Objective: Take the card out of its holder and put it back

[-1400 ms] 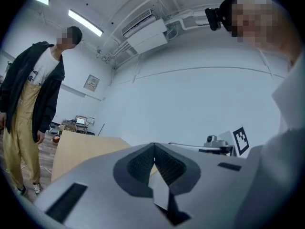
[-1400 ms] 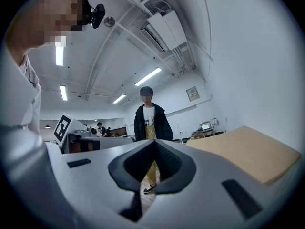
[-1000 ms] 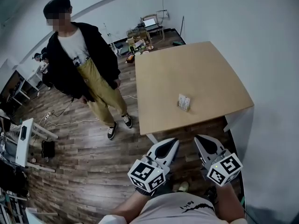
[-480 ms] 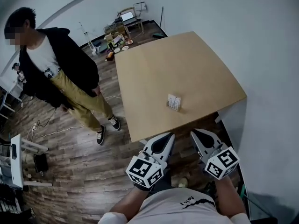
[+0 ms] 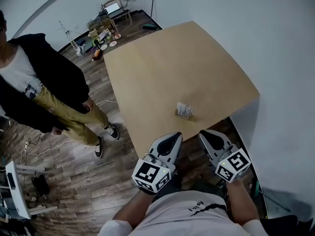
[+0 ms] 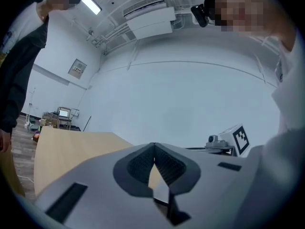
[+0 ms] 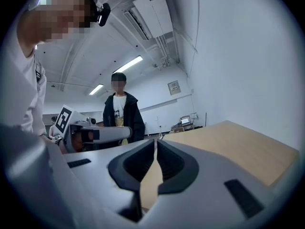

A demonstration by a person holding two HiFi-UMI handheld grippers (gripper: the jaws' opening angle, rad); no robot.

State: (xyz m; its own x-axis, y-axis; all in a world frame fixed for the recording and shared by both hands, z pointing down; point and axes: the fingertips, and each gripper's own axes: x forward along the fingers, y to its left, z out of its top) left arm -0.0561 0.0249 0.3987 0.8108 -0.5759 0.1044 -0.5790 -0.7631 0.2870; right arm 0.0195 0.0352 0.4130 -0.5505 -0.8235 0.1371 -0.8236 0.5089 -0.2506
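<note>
Walking up to the table, both grippers empty

The person (image 5: 44,92) has slid to the left edge of the head view and the table (image 5: 162,58) has drawn nearer, so we judge the approach is under way, with nothing grasped. Our left gripper (image 5: 175,135), jaws pressed together, hangs short of the near edge. The card (image 5: 184,110) stands upright in its holder (image 5: 179,113) by the near right corner, long axis slanting far-left to near-right. Our right gripper (image 5: 203,133) is closed on nothing.

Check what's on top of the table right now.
The card holder with its card stands on the table near the front edge. The left gripper and right gripper hang short of that edge, fingers shut. The card's lower part is covered by the holder.
</note>
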